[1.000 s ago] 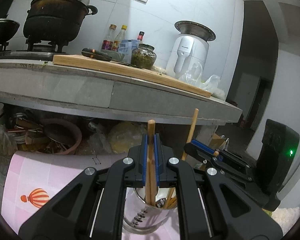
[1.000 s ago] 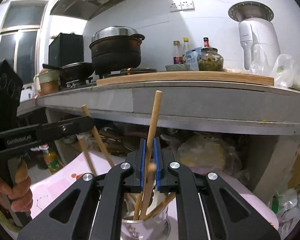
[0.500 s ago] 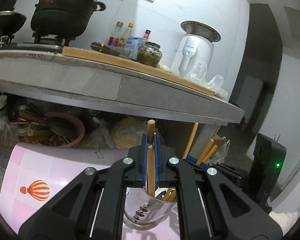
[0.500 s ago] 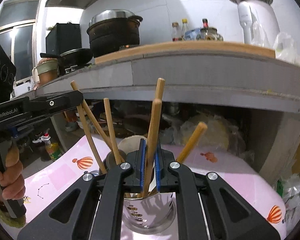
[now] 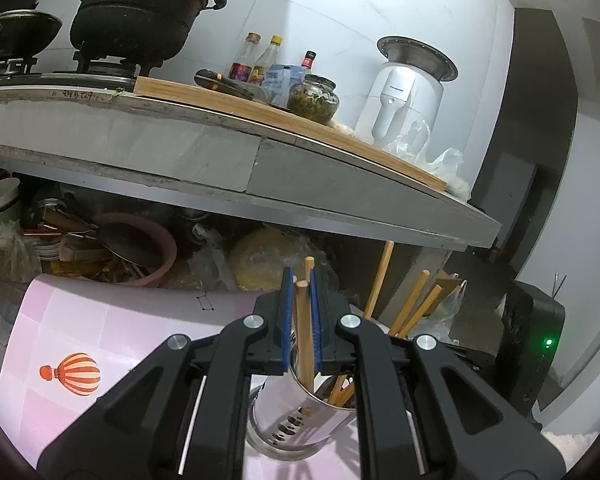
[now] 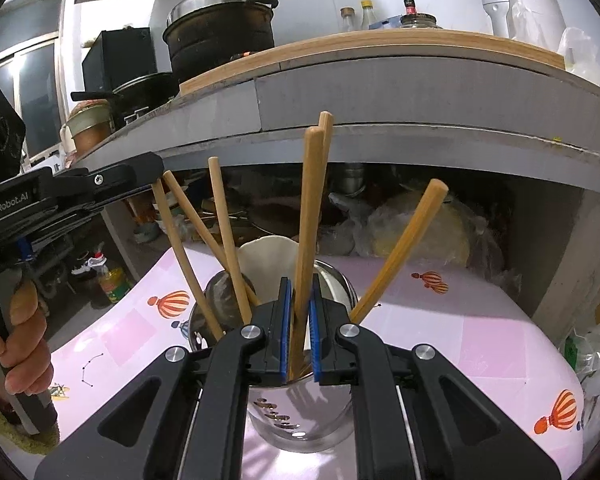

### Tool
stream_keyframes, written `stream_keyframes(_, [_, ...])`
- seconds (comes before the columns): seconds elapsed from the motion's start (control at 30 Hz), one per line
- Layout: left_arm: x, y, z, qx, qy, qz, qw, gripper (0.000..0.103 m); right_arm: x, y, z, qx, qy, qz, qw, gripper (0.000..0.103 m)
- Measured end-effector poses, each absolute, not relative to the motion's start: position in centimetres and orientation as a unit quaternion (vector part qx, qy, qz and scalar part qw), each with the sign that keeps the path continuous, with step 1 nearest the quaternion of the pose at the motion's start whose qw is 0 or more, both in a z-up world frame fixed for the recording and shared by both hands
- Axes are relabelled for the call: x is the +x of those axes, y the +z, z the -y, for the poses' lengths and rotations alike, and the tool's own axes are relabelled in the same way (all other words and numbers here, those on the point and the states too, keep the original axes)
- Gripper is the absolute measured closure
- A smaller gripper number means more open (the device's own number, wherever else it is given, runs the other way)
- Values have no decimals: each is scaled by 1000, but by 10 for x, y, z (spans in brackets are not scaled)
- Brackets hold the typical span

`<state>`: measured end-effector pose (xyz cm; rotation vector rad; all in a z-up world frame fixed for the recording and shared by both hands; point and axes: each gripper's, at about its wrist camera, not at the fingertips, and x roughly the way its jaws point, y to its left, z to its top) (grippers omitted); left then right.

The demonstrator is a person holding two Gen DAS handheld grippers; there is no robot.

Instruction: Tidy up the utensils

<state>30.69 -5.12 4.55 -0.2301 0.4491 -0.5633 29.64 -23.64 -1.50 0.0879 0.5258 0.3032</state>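
Note:
A shiny metal utensil holder (image 5: 296, 416) stands on the pink balloon-print mat (image 5: 100, 320), with several wooden chopsticks leaning in it. My left gripper (image 5: 301, 286) hovers over its rim, and its jaws are opening. A pair of chopsticks (image 5: 303, 320) stands loosely between the blue pads, lower ends inside the holder. In the right wrist view my right gripper (image 6: 299, 296) is shut on another pair of chopsticks (image 6: 310, 208), whose lower ends reach into the same holder (image 6: 300, 412). A white spoon (image 6: 264, 254) rests inside it too.
A grey stone counter (image 5: 220, 160) overhangs the mat, bearing a black pot (image 5: 140, 12), bottles, a jar and a white appliance (image 5: 404, 92). Bowls and pans crowd the shelf underneath (image 5: 112, 244). A hand (image 6: 20, 344) holds the left gripper's handle at the left.
Both grippers have sunk toward the holder, the right one further, taking its chopsticks into it. The left pads have drawn slightly apart and their chopsticks sit lower between them.

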Motion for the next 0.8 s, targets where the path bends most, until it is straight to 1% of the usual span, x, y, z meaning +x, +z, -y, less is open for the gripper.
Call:
stream_keyframes(0.03, [308, 46, 51, -112, -272, -221, 930, 90, 296, -14, 238, 45, 151, -260, 953, 94])
stream_keyframes(0.07, [308, 45, 50, -114, -271, -222, 930, 85, 296, -13, 239, 49, 152, -260, 952, 94])
stream_keyframes(0.1, [309, 45, 49, -119, -269, -224, 929, 78, 295, -12, 240, 52, 152, -261, 952, 94])
stream_keyframes(0.13, [309, 45, 47, -122, -266, -225, 930, 74, 294, -12, 241, 54, 152, -261, 952, 93])
stream_keyframes(0.17, [309, 45, 46, -124, -263, -225, 930, 67, 293, -10, 242, 55, 153, -261, 951, 92])
stream_keyframes(0.2, [309, 46, 44, -129, -260, -225, 930, 60, 292, -9, 244, 57, 154, -259, 952, 86])
stream_keyframes(0.23, [308, 47, 42, -133, -258, -224, 931, 58, 290, -7, 244, 59, 153, -255, 953, 83])
stream_keyframes(0.3, [305, 49, 39, -134, -251, -224, 932, 47, 285, -3, 247, 66, 155, -249, 954, 73])
stream_keyframes(0.33, [303, 49, 37, -135, -248, -224, 933, 45, 282, -1, 249, 70, 156, -247, 954, 72])
stream_keyframes(0.4, [299, 53, 33, -138, -245, -223, 933, 39, 275, 4, 253, 77, 155, -241, 955, 66])
stream_keyframes(0.47, [294, 55, 30, -142, -243, -225, 933, 35, 267, 9, 257, 89, 160, -236, 954, 63])
stream_keyframes(0.6, [275, 59, 22, -150, -239, -229, 932, 27, 243, 18, 267, 113, 163, -228, 953, 54])
stream_keyframes(0.73, [251, 58, 14, -152, -223, -246, 931, 25, 214, 24, 275, 132, 149, -234, 952, 45])
stream_keyframes(0.8, [237, 54, 14, -149, -213, -259, 930, 22, 198, 24, 278, 140, 138, -243, 950, 38])
